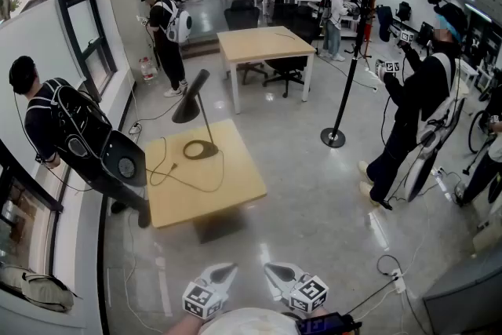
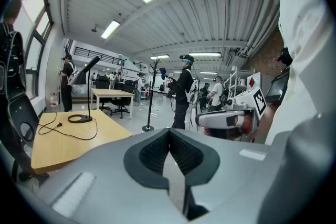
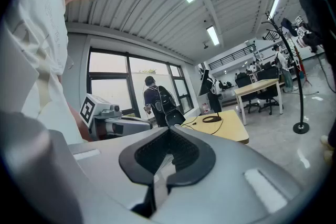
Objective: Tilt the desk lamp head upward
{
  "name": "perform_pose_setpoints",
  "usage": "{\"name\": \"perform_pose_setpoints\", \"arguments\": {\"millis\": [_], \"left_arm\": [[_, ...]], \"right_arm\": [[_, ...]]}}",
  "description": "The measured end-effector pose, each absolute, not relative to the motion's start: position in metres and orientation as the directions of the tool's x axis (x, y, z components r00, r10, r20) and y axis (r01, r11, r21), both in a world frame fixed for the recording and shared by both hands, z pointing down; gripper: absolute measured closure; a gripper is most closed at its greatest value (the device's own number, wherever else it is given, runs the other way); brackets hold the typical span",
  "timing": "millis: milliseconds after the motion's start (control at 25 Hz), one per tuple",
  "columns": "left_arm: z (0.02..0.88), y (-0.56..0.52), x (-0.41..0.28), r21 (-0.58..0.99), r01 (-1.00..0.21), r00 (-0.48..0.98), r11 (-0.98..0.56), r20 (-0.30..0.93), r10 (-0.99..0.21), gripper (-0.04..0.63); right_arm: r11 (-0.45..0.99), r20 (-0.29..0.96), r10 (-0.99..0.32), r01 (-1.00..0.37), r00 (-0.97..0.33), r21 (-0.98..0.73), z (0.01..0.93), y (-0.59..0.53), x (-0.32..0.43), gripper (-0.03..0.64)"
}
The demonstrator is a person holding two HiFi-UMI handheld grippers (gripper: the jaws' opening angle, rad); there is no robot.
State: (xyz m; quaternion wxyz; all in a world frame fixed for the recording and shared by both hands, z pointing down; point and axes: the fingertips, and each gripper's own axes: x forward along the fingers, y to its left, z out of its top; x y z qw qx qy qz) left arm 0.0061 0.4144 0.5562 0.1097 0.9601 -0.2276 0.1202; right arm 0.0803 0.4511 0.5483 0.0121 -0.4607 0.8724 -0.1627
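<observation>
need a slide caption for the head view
Left hand-held gripper and right hand-held gripper, both shut, face the desk lamp on the wooden table.

Desk lamp (image 1: 190,107) matt black; table (image 1: 227,192) pale wood; floor (image 1: 314,192) glossy.

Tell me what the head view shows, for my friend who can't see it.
A black desk lamp stands on a wooden table, its head angled downward. At the bottom edge, the left tool and right tool are shut and empty, well short of the table. People stand around the room.
</observation>
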Motion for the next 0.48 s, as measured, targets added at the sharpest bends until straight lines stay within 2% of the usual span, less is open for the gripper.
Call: {"name": "perform_pose_setpoints", "arguments": {"millis": [480], "left_arm": [[0.555,0.408,0.008,0.156,-0.494,0.853,-0.856,0.278,-0.442,0.594]], "right_arm": [[0.488,0.123,-0.831,-0.818,-0.542,-0.306,0.547,0.438,0.097,0.604]]}}
